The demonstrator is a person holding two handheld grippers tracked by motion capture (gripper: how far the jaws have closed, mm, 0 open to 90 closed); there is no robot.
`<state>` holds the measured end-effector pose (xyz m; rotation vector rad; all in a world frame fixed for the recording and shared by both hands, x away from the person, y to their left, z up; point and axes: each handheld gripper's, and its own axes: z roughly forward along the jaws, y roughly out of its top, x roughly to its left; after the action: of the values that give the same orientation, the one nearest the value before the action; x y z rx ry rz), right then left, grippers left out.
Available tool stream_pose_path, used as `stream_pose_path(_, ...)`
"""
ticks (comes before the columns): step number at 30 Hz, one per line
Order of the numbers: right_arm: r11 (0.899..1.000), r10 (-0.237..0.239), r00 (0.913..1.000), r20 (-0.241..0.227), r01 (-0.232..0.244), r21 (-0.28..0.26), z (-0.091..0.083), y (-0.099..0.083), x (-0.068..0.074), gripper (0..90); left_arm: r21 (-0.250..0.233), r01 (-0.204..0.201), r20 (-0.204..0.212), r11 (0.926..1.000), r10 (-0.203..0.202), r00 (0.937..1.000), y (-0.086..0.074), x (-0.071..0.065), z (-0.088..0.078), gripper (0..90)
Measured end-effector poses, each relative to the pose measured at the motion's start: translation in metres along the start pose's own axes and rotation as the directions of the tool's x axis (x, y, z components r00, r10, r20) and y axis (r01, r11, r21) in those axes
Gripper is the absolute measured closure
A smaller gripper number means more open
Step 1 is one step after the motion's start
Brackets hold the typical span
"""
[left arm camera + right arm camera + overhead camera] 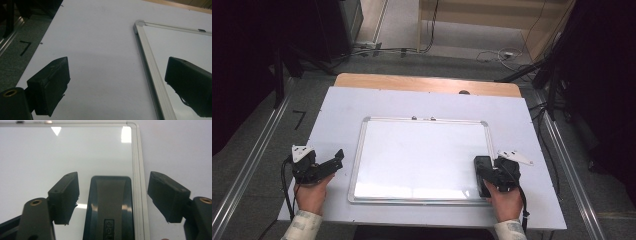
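In the high view, a person is sitting at a counter (337,107) covered in a white sheet, holding a tool in each hand. A framed whiteboard (422,155) is lying flat in the middle, its long side running left to right. A black eraser (482,172) is resting on the board's near right corner, its long axis pointing away from the person. The right tool (492,175) is sitting right at the eraser, far nearer than the left tool (334,162), which is hovering beside the board's left edge, off the board.

In the left gripper view, the left tool (117,82) is holding its jaws wide apart with nothing between them, straddling the board's metal frame (150,70): one jaw is over the white sheet, the other over the board surface.

In the right gripper view, the right tool (113,196) is also holding its jaws apart, not yet clamped. The eraser (110,205) is lying directly between them, lengthwise along the tool's line of sight, just beside the board's right frame (137,175). One jaw is over the board, the other beyond the frame. Closing here would likely grip the eraser across its narrow width.
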<state>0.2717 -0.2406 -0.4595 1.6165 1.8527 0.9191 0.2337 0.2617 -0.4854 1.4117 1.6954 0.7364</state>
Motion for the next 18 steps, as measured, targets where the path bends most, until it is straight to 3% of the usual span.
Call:
stream_pose_path(5,0.999,-0.028,0.9979,-0.059,0.025,-0.047,-0.013,0.012,-0.006,20.7,0.002,-0.004,0.0,1.0,0.004,1.0,0.0,0.0,0.0,6.2)
stream_pose_path(10,0.997,-0.059,0.9937,-0.095,0.053,-0.058,-0.02,0.021,-0.014,18.8,-0.002,-0.001,-0.002,1.0,0.001,1.0,0.0,0.001,0.0,6.2)
stream_pose_path(18,0.997,-0.068,0.9945,-0.08,0.063,-0.053,-0.021,0.02,-0.03,18.7,0.0,-0.001,-0.004,1.0,0.001,1.0,0.001,0.001,0.001,6.3)
